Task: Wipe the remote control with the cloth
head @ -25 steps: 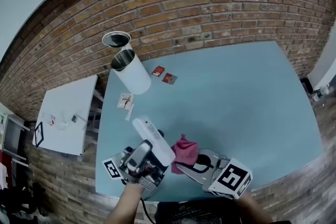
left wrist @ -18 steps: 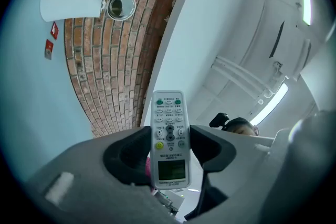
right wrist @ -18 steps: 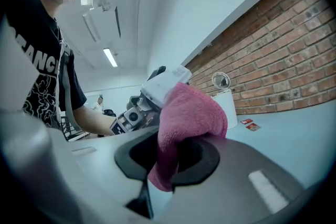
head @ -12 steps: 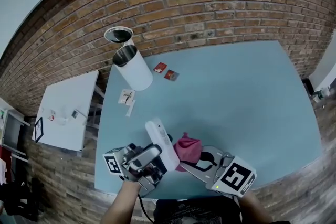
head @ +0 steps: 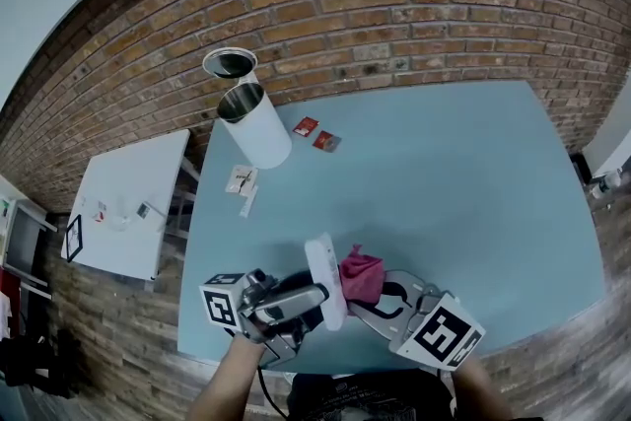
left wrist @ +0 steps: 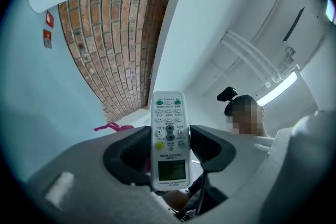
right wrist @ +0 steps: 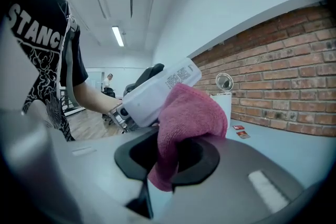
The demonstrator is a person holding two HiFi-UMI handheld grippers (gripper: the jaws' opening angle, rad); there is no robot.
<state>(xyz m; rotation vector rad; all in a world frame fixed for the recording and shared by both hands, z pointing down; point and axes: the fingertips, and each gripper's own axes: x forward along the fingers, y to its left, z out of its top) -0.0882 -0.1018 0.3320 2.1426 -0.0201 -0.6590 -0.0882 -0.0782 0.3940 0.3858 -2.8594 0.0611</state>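
Presently the remote control (left wrist: 169,139) is clamped between the jaws of the left hand-held gripper (head: 320,301), which grips it at the lower end, beside the display. Its button face is turned toward that gripper's camera. It tilts upward, raised off the worktop (head: 444,182) near the front edge. The pink cloth (right wrist: 186,118) is pinched in the closed jaws of the right hand-held gripper (right wrist: 170,160). Its bunched upper part lies against the labelled back of the remote control, and a short tail hangs below the jaws. Farther back, a white canister (head: 258,133) with a metal rim stands near the left rear corner of the worktop. Two small red packets (head: 315,133) lie just beside it, and some white slips (head: 242,184) lie in front of it. A white side table (head: 128,207) stands to the left, and a brick wall (head: 394,5) runs behind.
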